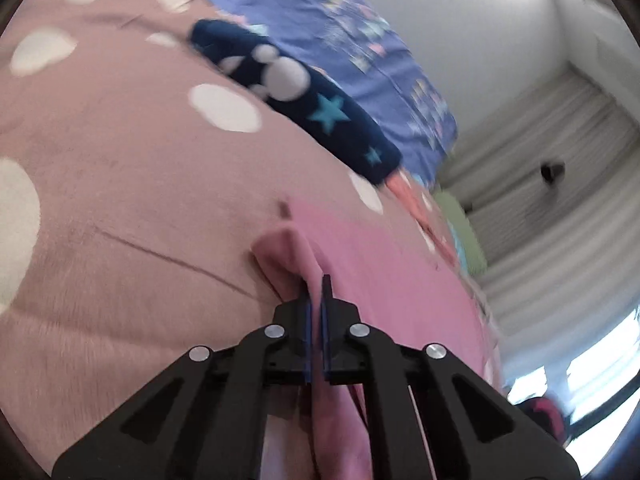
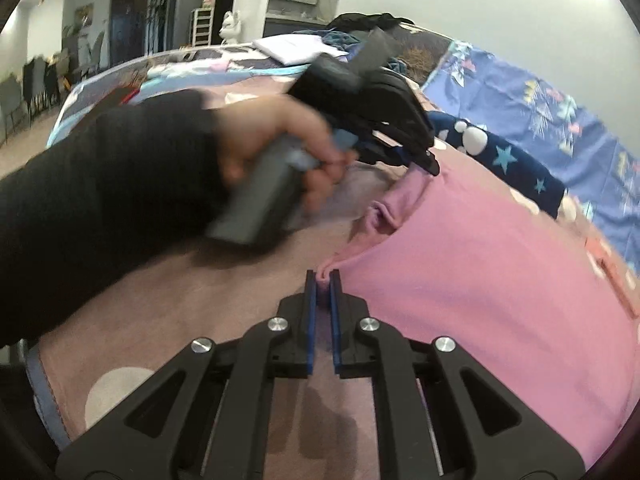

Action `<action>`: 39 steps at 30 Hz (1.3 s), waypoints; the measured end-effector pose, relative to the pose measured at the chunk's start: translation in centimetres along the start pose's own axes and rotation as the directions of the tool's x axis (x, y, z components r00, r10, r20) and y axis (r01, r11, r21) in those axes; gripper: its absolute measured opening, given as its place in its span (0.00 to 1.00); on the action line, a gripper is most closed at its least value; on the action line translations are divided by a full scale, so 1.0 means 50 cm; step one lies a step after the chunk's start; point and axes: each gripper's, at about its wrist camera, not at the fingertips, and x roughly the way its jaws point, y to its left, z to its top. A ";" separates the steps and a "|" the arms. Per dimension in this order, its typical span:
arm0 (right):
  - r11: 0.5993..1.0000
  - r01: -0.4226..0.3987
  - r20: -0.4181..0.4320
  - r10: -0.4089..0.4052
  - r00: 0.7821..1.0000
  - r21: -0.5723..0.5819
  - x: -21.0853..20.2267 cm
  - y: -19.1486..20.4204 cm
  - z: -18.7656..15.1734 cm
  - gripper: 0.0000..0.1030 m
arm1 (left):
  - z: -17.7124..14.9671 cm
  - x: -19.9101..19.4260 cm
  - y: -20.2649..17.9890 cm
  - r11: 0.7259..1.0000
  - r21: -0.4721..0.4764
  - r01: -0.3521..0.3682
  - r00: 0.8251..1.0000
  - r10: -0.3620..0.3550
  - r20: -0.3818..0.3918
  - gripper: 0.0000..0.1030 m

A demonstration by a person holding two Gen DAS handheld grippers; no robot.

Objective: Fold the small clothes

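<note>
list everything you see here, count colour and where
pink garment: one, pink, spread on the blanket, edge pinched at two spots
blanket: one, dusty pink with white dots, under the garment
navy cloth: one, dark blue with stars, beyond the garment
blue sheet: one, blue patterned, far side
left gripper: one, black, shut on the garment's edge
right gripper: one, black, shut on a nearer fold
hand: one, black sleeve, holding the left gripper

No writing, label, brand mark or number can be read anywhere in either view.
</note>
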 end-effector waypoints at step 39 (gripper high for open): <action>0.994 0.019 0.002 -0.019 1.000 0.107 0.013 -0.029 0.012 0.06 | 0.024 0.004 -0.043 0.997 0.071 0.010 1.000 -0.008 -0.026 0.06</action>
